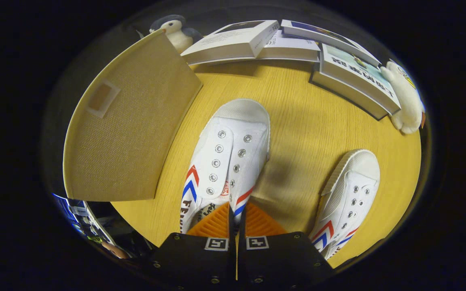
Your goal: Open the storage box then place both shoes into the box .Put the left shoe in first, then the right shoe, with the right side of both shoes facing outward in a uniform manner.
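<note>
My gripper (233, 211) is shut on the rim of a white canvas shoe (227, 155), pinching its side wall by the red and blue stripes. The shoe's toe points away from me, and it hangs a little above the wooden table (306, 121), casting a shadow to its right. The second white shoe (348, 200) lies on the table to the right of my fingers, toe also pointing away. The tan fabric storage box (128, 121) stands to the left of the held shoe, with one flat panel and its label patch facing me; I cannot tell whether it is open.
Stacked books (253, 42) lie along the table's far edge, with more books (356, 79) at the far right. A penguin plush (174, 30) sits behind the box and a white plush (407, 101) beside the right books.
</note>
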